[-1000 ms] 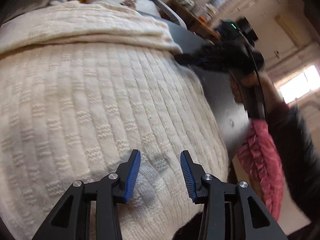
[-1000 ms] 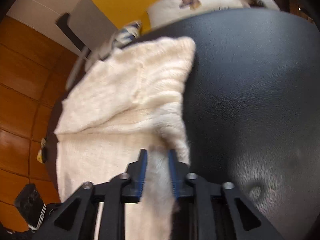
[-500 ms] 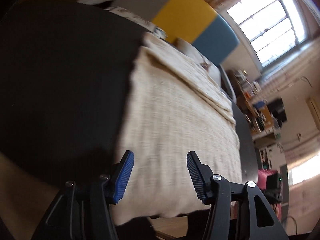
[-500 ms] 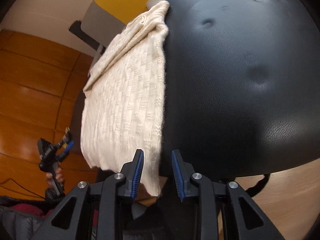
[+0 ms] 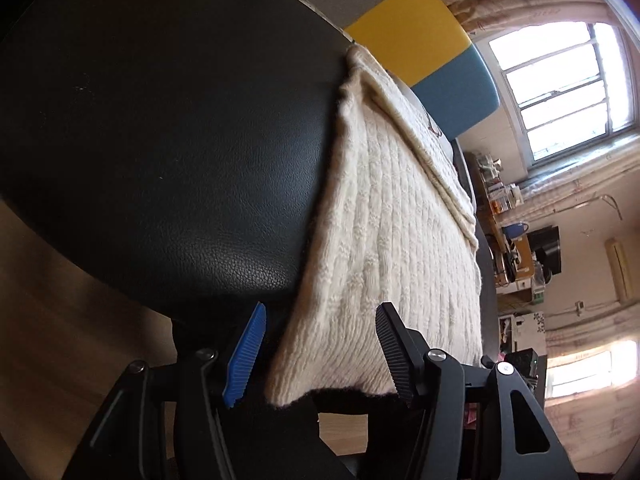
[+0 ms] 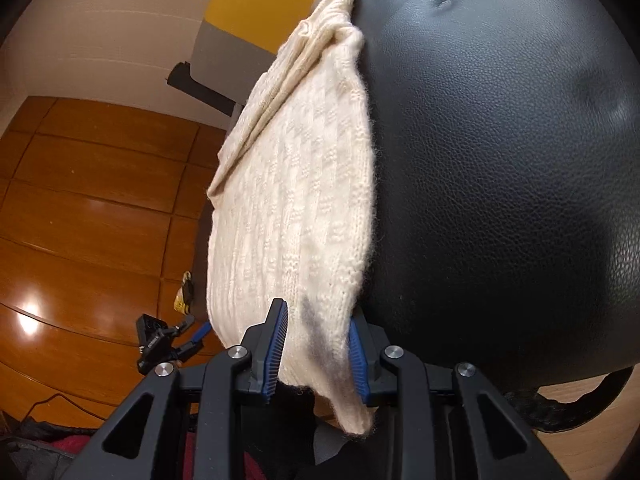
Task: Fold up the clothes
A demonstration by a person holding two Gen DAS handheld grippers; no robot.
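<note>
Cream cable-knit sweater (image 6: 304, 200) (folded lengthwise; overhanging)

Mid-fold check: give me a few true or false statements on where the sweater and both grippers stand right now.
1. The cream sweater lies on a black leather seat. True.
2. The right gripper has the sweater's near corner between its pads. True.
3. The left gripper is clamped shut on the hem. False: its jaws are opening, the pads clear of the hem between them.
4. The sweater is red. False: cream.
</note>
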